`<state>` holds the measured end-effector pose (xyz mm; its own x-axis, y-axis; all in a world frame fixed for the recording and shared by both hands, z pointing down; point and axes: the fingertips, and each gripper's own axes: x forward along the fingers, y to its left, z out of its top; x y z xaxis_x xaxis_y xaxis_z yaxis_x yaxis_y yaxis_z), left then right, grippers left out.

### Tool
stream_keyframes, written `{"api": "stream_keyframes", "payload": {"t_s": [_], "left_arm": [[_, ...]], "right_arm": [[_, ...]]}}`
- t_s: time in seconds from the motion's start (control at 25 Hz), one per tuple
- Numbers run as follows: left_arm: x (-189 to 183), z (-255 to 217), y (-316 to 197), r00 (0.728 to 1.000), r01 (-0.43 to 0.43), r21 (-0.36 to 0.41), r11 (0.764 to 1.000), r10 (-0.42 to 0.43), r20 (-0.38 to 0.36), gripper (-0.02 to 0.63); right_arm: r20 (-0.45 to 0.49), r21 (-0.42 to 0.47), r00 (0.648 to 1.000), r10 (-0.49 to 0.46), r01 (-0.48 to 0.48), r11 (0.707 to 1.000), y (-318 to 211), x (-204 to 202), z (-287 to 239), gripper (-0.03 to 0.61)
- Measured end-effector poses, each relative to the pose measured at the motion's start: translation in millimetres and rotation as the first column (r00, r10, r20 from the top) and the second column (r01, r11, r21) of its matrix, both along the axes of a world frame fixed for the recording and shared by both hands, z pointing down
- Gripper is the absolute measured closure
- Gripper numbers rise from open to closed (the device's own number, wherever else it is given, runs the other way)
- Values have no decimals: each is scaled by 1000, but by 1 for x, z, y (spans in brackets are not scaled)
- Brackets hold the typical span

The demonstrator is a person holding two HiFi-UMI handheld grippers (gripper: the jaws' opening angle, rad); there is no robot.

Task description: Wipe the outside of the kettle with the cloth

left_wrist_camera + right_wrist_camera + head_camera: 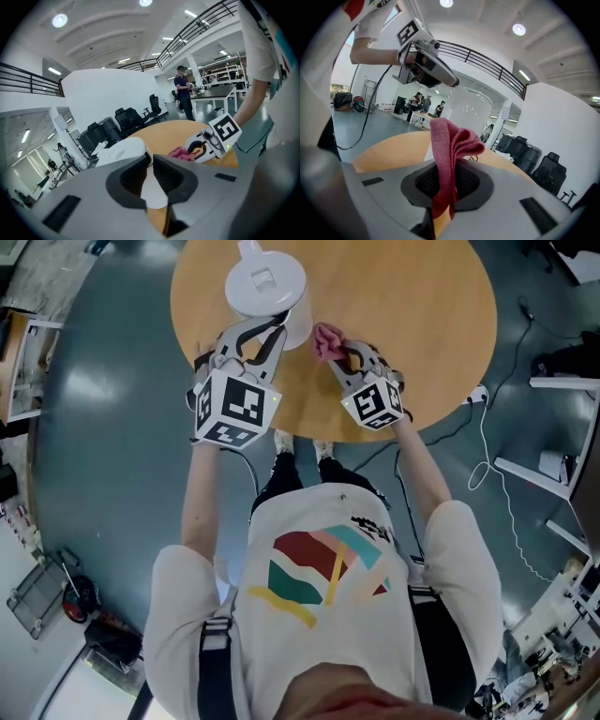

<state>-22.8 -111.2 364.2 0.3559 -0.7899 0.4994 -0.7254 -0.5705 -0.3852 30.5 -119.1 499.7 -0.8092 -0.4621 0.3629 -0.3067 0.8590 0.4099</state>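
A white kettle (265, 282) stands at the far side of the round wooden table (412, 324). My left gripper (255, 336) reaches to its near side, jaws nearly together on the white kettle handle (154, 193); the kettle lid (123, 149) shows just beyond the jaws. My right gripper (342, 357) is shut on a dark pink cloth (328, 339), held just right of the kettle and a little above the table. In the right gripper view the cloth (451, 140) stands up bunched from between the pads, with the kettle (469, 110) and my left gripper (427, 61) behind it.
A white power strip with cables (478, 394) lies on the grey floor to the right of the table. White shelving (561, 470) stands further right. Black office chairs (117, 123) and a standing person (183, 91) by a desk are far beyond the table.
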Motion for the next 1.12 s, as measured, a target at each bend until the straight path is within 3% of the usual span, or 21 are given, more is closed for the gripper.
{"api": "stream_keyframes", "payload": {"t_s": [0.2,0.36,0.4,0.48,0.56,0.6,0.68,0.76,0.92,1.04,1.12], "left_arm": [[-43,-1,16,998,69,-7,998,-69,2,534],[-84,20,18,985,159,-39,986,-156,76,571],[-92,24,19,984,169,-39,985,-167,63,571],[-100,17,22,980,183,-21,983,-184,-69,571],[-102,-1,25,956,197,29,980,-186,-225,571],[-101,-9,26,946,198,56,979,-176,-271,571],[-94,-14,24,947,179,82,980,-149,-284,569],[-85,-11,21,967,134,85,987,-112,-227,557],[-63,-5,19,1000,3,85,996,-1,-20,489],[-56,6,15,982,-73,46,996,64,175,489],[-54,10,10,965,-88,31,996,77,250,489]], "right_arm": [[17,13,1000,-12,11,1000,4,-14,-16,534],[32,23,999,-21,20,1000,3,-24,-27,534],[39,22,999,-25,24,999,4,-28,-29,534],[59,12,997,-40,40,999,8,-37,-36,534],[75,10,995,-59,58,998,10,-44,-45,534],[83,13,994,-65,64,998,10,-48,-49,534],[104,10,992,-65,64,998,8,-52,-57,534],[127,1,990,-57,57,998,6,-53,-63,534],[135,-4,990,-46,47,999,6,-50,-66,534],[141,-22,990,-21,24,999,4,-46,-66,534],[140,-26,990,-8,11,1000,3,-42,-67,534]]}}
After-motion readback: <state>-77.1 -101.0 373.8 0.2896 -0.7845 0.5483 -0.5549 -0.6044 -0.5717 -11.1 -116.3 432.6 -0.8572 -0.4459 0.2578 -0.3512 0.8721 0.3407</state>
